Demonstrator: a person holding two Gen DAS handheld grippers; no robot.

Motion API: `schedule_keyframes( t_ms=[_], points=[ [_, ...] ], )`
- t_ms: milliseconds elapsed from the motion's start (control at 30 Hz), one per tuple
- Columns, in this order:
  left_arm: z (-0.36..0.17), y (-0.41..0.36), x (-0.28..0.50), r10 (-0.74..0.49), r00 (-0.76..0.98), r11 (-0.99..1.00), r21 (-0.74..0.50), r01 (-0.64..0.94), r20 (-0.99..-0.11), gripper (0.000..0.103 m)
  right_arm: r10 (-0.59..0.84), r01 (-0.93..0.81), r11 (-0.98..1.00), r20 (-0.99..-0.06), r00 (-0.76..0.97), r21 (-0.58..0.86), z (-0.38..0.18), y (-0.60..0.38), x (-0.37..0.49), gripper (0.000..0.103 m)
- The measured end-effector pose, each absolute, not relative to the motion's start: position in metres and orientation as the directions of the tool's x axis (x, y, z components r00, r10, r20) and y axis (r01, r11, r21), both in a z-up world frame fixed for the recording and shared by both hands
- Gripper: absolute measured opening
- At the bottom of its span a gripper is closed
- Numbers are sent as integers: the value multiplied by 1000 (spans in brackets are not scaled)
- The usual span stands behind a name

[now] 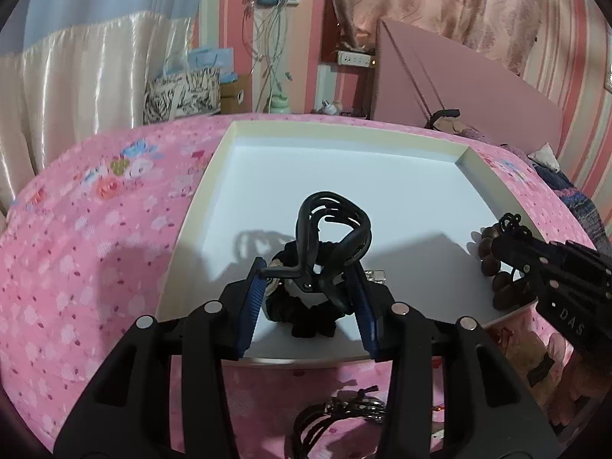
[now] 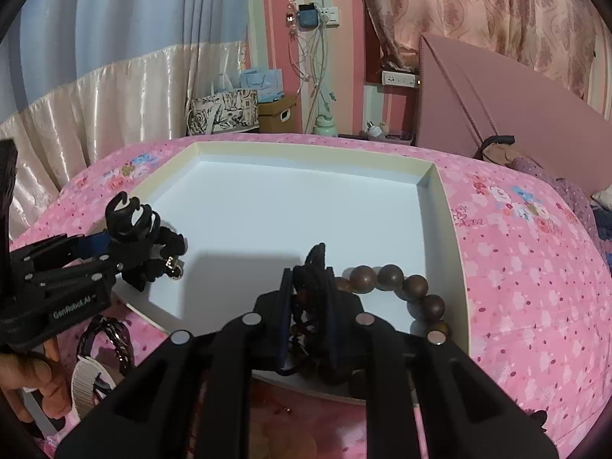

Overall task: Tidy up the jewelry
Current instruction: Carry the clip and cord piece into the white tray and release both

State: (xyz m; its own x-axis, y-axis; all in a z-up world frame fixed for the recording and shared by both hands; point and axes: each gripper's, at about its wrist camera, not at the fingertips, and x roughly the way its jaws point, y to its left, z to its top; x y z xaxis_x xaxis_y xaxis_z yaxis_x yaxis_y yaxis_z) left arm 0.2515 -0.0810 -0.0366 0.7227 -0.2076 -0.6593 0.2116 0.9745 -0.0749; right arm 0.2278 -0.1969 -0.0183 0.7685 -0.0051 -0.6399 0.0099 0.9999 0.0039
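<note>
A shallow white tray (image 1: 344, 130) (image 2: 306, 151) lies on a pink floral bedspread. My left gripper (image 1: 310, 271) is shut on the handles of a black claw hair clip (image 1: 332, 225), held just above a black scrunchie (image 1: 306, 313) in the tray's near left part; they also show in the right wrist view (image 2: 130, 218) (image 2: 168, 244). My right gripper (image 2: 308, 267) is shut on the black cord knot (image 2: 315, 256) of a brown wooden bead bracelet (image 2: 390, 275), whose beads rest in the tray's near right corner; the beads also show in the left wrist view (image 1: 487, 252).
Dark braided bracelets (image 2: 114, 332) (image 1: 336, 417) and a white band (image 2: 84, 382) lie on the bedspread (image 1: 95, 267) in front of the tray. A pink board (image 1: 440, 76) leans at the back right. Bags and boxes (image 1: 183, 91) stand behind the bed.
</note>
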Motion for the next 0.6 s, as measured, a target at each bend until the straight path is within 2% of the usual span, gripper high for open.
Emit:
schedule_keyframes(
  t_ms=[400, 467, 533, 600],
  points=[
    [-43, -86, 257, -205, 695, 974, -73, 215, -689, 45, 22, -28, 1000, -626, 779, 0, -17, -193, 222, 19],
    [-43, -87, 258, -215, 693, 971, -75, 227, -688, 48, 29, -30, 1000, -617, 787, 8, -16, -193, 221, 19],
    [-44, -91, 259, -220, 687, 968, -68, 242, -693, 60, 25, -22, 1000, -608, 793, 12, -14, -195, 219, 19],
    [-43, -94, 258, -226, 686, 965, -62, 256, -691, 65, 23, -19, 1000, -601, 799, 13, -13, -196, 217, 19]
  ],
)
